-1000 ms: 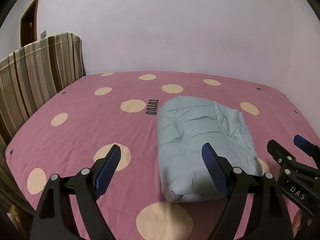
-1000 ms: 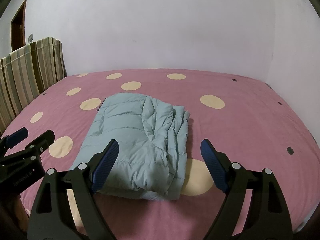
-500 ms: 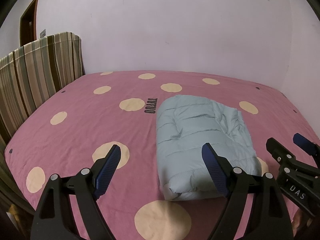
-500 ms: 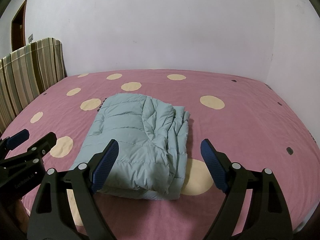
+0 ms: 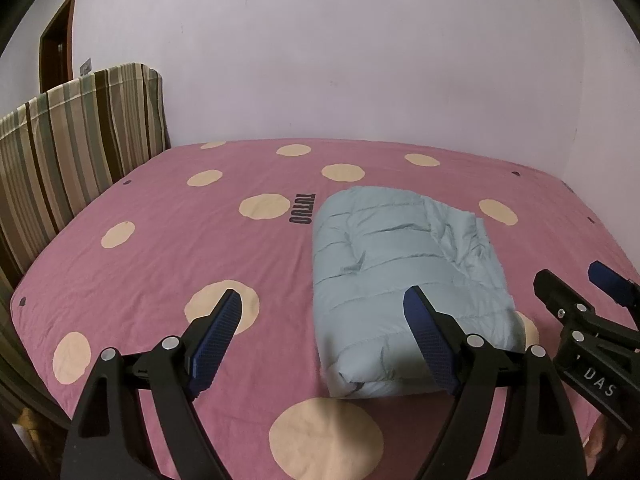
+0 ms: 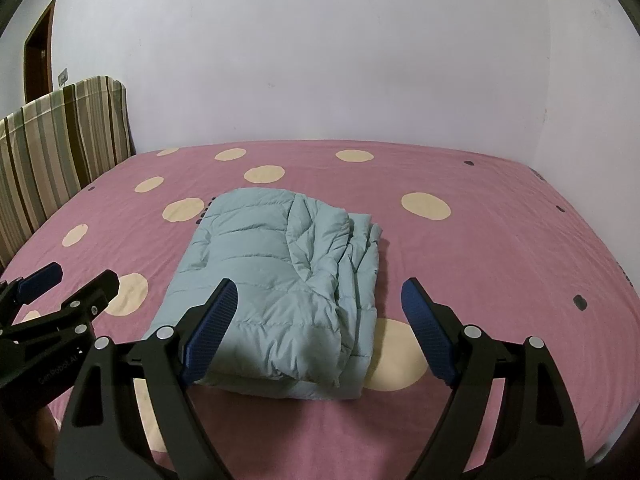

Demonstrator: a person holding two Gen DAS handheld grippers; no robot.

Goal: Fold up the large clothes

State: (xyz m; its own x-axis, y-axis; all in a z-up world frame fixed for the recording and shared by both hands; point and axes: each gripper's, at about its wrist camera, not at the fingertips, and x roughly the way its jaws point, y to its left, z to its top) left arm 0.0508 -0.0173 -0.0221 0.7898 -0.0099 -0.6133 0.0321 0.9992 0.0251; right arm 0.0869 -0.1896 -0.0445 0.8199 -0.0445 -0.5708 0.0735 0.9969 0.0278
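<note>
Pale blue puffer jacket [image 6: 280, 280] folded into a thick rectangular bundle mid-bed [image 6: 500, 248] on the pink dotted sheet, both left gripper [image 5: 320, 336] and right gripper [image 6: 316, 328] spread wide, empty, clear of it; folding apparently done, perhaps only tidying left.

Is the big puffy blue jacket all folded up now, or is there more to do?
It looks just about finished. The puffy jacket lies on the pink spotted bed as a neat folded bundle. Nothing is in hand: the left hand-held gripper and right hand-held gripper are both open and off the jacket. At most, its loose edges on the right might need tidying.
</note>
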